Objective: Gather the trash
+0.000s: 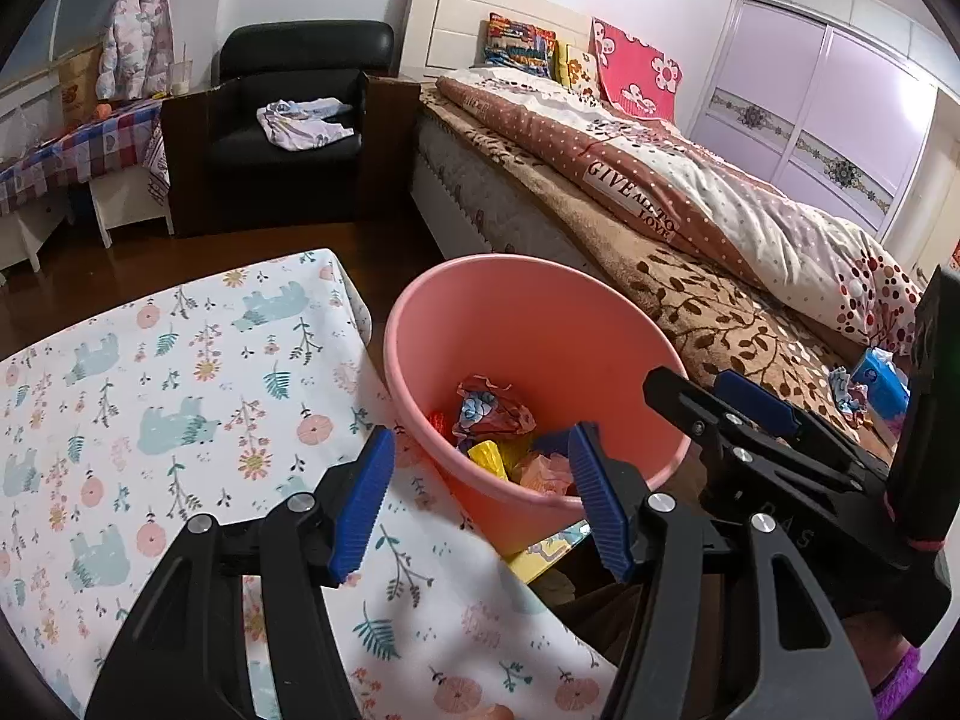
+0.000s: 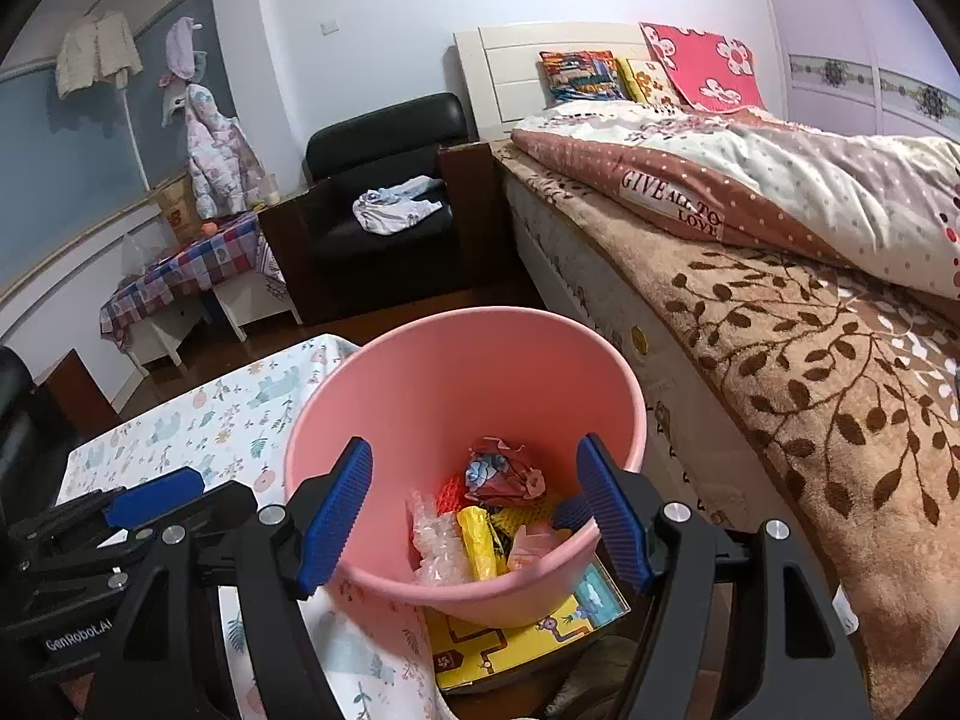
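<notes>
At the left of the left wrist picture is the bench [image 1: 150, 396]. It has a white cloth with bears and flowers on it. No trash shows on the cloth.

Low in the middle of that picture is the left claw [image 1: 480, 498]. Its two blue fingers [image 1: 363, 498] are spread wide apart. Nothing is between them.

Just past the fingers sits the pink bin [image 1: 540, 324], right beside the edge of the bench. Down in the bin is the trash [image 1: 495, 411]: a crumpled red and blue wrapper, a yellow wrapper and some pale pink bits. The bin stands on a yellow box [image 1: 540, 555].

At the right of that picture is the right claw [image 1: 708, 402], seen from the side. It is near the rim of the bin.

In the right wrist picture, the right claw [image 2: 474, 516] is low in the middle, over the open bin [image 2: 456, 372]. Its blue fingers [image 2: 339, 516] are spread wide too, with nothing pinched. The trash [image 2: 498, 474] lies at the bottom of the bin, along with some clear crinkly plastic.

On the right side is the bed [image 2: 810, 372] with a brown leaf blanket.
</notes>
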`<state>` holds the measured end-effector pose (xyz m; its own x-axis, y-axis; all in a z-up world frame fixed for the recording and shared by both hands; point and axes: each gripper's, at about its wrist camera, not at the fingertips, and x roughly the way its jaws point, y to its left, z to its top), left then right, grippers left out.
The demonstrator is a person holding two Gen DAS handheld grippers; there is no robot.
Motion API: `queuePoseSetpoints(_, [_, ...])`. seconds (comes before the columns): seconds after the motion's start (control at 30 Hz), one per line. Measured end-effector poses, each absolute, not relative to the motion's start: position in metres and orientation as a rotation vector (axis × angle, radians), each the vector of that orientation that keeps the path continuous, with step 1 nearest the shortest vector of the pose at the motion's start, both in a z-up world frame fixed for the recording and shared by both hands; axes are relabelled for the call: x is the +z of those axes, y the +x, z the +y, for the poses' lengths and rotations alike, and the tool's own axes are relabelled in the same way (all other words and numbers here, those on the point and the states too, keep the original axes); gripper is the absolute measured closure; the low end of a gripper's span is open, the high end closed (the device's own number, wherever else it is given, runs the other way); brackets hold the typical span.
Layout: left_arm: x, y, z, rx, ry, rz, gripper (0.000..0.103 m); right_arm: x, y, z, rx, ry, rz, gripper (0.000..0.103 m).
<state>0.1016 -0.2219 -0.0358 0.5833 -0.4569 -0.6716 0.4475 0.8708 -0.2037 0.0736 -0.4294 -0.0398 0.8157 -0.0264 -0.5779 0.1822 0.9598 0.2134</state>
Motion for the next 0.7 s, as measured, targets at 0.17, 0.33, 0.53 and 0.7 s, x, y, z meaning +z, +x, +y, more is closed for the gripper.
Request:
queuePoseSetpoints(0.17, [-0.03, 0.093, -0.213, -0.511, -0.011, 0.771, 0.042, -0.034, 0.062, -0.42, -0.085, 0.277, 0.597, 0.033])
queuePoseSetpoints(0.33, [-0.025, 0.085, -0.201, -0.448, -0.008, 0.742, 0.042, -0.03, 0.053, -0.407, -0.056, 0.279, 0.587, 0.033])
queuePoseSetpoints(0.53, [-0.02, 0.077, -0.186, -0.412, -0.008, 0.715, 0.043, -0.024, 0.047, -0.392, -0.039, 0.263, 0.581, 0.033])
queuePoseSetpoints(0.7, [-0.018, 0.073, -0.179, -0.403, -0.015, 0.705, 0.043, -0.021, 0.044, -0.382, -0.036, 0.253, 0.58, 0.033])
